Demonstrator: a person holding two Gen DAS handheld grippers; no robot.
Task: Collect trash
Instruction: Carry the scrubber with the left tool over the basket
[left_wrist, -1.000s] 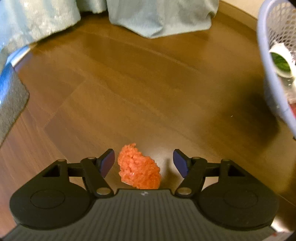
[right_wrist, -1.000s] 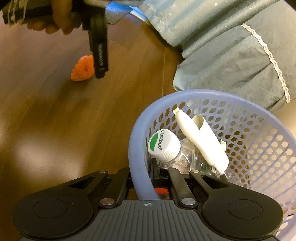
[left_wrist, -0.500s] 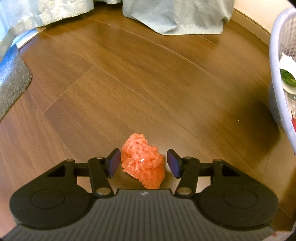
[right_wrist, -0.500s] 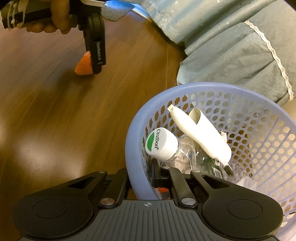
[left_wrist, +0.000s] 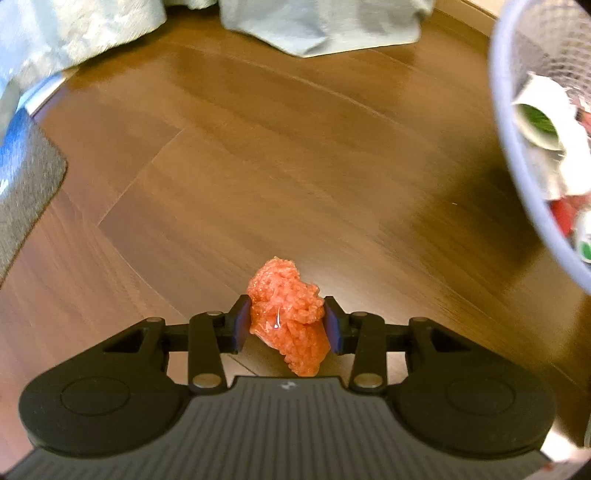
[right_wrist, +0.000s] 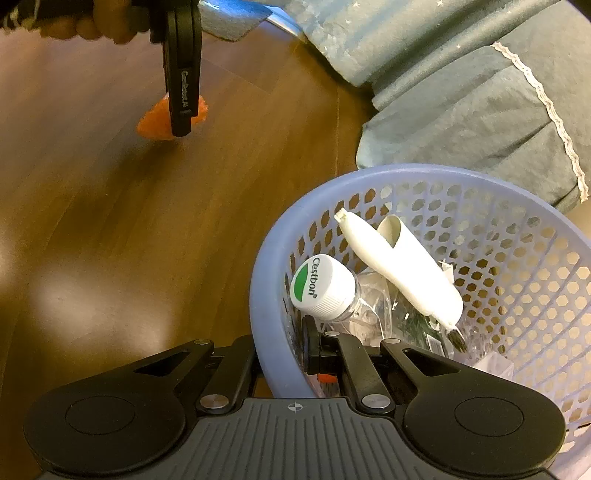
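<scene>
Left gripper (left_wrist: 287, 325) angled steeply down over wood floor (left_wrist: 295, 166); fingers closing, both pads touching the sides of orange wad (left_wrist: 286, 314), wad gripped between them. From right wrist view: same wad (right_wrist: 153, 120) partly hidden behind a black finger (right_wrist: 183, 85), a hand (right_wrist: 92, 27) on the handle at top edge. Cannot tell whether wad is clear of the floor.

Right gripper (right_wrist: 280, 354) clamped narrow on rim of blue basket (right_wrist: 266, 295), one finger outside the wall, one inside. Basket on the floor, well apart from wad, at right edge in left wrist view (left_wrist: 498, 92). Inside: clear bottle with white-and-green cap (right_wrist: 321, 288), white tube (right_wrist: 399, 273), crumpled clear plastic. Blue-grey fabric (right_wrist: 461, 96) with lace trim just behind basket. Grey mat (left_wrist: 26, 192) at far left
</scene>
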